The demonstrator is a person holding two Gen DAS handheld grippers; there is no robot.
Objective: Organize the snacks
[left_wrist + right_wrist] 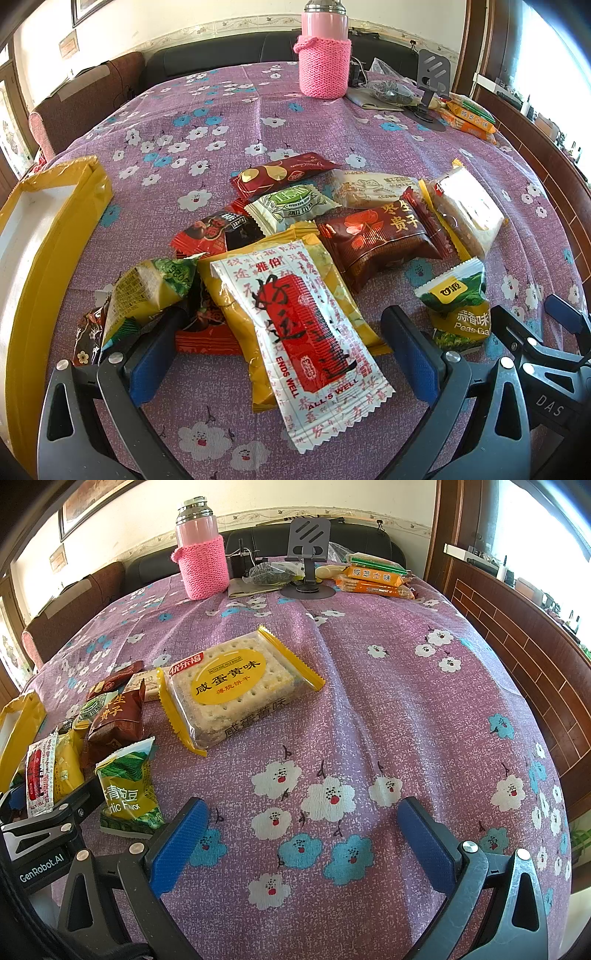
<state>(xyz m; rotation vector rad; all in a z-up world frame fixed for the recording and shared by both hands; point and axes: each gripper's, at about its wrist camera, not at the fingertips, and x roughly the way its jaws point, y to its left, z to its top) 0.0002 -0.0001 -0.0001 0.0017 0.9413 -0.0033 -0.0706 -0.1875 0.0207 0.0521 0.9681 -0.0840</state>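
Observation:
A pile of wrapped snacks lies on the purple flowered cloth. In the left wrist view my left gripper [284,354] is open, its jaws either side of a white-and-red packet [303,332] lying on a yellow packet [236,314]. A brown packet [376,240], a green pea packet [458,310] and a cracker pack [465,210] lie beyond. A yellow box [48,236] stands open at the left. In the right wrist view my right gripper [303,838] is open and empty over bare cloth, right of the pea packet [129,786] and nearer than the cracker pack [232,686].
A pink flask in a knitted sleeve [325,55] stands at the table's far side, beside a grey phone stand [308,554], a bag [273,572] and orange biscuit packs [373,579]. A dark sofa and a brown chair stand behind the table.

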